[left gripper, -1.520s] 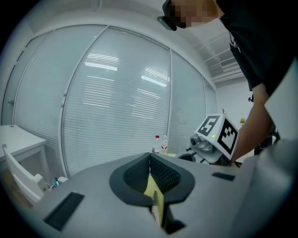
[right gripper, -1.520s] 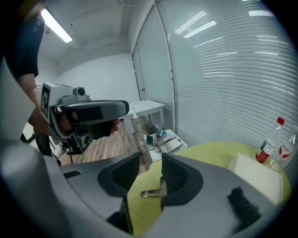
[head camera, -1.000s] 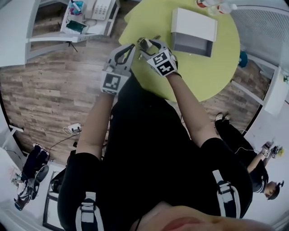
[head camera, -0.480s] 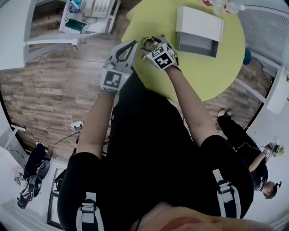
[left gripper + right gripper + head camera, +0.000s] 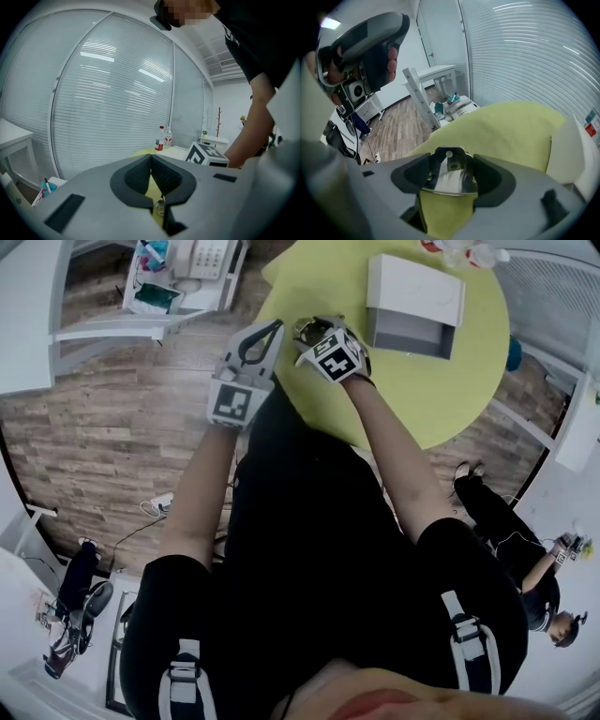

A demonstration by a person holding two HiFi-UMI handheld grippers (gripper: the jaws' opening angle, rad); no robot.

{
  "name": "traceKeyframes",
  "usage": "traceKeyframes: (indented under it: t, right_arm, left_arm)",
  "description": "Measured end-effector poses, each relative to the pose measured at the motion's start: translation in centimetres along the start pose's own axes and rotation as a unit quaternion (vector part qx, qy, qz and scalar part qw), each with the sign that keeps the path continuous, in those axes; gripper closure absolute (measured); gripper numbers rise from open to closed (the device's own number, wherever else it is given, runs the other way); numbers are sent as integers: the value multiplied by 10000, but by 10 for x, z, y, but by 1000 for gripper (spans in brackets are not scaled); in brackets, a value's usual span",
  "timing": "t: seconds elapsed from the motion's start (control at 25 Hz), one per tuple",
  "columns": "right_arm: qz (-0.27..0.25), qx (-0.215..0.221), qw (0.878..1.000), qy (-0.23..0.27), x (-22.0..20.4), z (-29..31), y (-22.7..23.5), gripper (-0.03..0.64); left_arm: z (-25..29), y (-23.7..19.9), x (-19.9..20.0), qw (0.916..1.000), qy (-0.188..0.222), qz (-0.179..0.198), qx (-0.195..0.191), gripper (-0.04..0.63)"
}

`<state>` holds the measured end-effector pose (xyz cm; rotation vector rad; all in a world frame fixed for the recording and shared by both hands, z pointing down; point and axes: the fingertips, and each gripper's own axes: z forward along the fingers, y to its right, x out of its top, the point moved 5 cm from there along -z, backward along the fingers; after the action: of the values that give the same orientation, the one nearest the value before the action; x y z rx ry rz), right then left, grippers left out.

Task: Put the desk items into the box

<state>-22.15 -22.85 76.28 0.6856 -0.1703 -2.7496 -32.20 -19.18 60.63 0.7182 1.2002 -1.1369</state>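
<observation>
A shiny metal clip-like item sits between the pads of my right gripper, touching both; the jaws stand wide and are closing on it. From the head view this gripper hovers over the near left edge of the round yellow-green table, the metal item glinting at its tips. The open white box stands farther back on the table, to the right. My left gripper is beside the right one, just off the table edge. Its jaws are shut with nothing between them.
Two bottles stand at the table's far edge behind the box. A white shelf with a telephone is at the left over the wooden floor. Another person sits low at the right. Window blinds lie beyond the table.
Both grippers have shifted slightly forward and up in the head view, the right one turning over the table edge with the metal item still at its tips.
</observation>
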Motion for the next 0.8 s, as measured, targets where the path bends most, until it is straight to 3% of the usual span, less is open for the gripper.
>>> traceKeyframes:
  t: [0.44,0.8]
  right_arm:
    - [288,-156,9988,363,34,-45,-5,324]
    - [628,-579,9930,820,58,-105,-5,324]
  left_arm:
    - [5,-9,30,9997,173,99,-171,583]
    - [13,2,60,9975,274,180,-629,583]
